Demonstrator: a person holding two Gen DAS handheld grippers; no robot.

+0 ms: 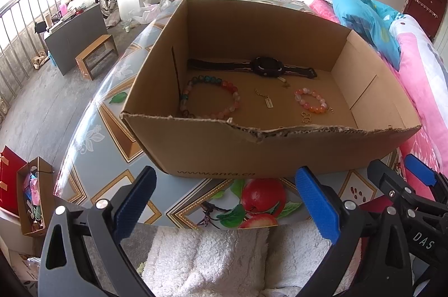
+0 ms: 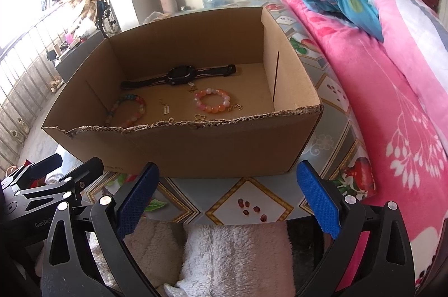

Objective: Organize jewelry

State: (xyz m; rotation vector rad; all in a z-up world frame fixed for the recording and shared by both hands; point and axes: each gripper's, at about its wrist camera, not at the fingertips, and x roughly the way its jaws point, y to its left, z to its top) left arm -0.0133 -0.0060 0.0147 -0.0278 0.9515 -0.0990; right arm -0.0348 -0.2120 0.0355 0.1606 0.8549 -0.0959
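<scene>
An open cardboard box (image 1: pixel 212 148) (image 2: pixel 196 148) stands on the patterned table. Inside lie a black watch (image 1: pixel 266 66) (image 2: pixel 179 75) at the back, a large multicolour bead bracelet (image 1: pixel 233 95) (image 2: pixel 140 103) on the left, a small pink-orange bead bracelet (image 1: pixel 322 105) (image 2: pixel 224 101) on the right, a thin gold chain with a tag (image 1: pixel 267 101) (image 2: pixel 165 109) between them, and a gold charm (image 1: pixel 306 117) (image 2: pixel 200 116) near the front wall. My left gripper (image 1: pixel 226 201) and right gripper (image 2: pixel 228 201) are both open and empty, in front of the box.
The table (image 1: pixel 92 134) (image 2: pixel 333 129) has a glossy fruit-print cover. A pink blanket (image 2: pixel 392 89) and a blue quilt (image 1: pixel 364 16) lie to the right. White fleece (image 1: pixel 207 255) is below the grippers. A small box of items (image 1: pixel 33 199) sits on the floor at left.
</scene>
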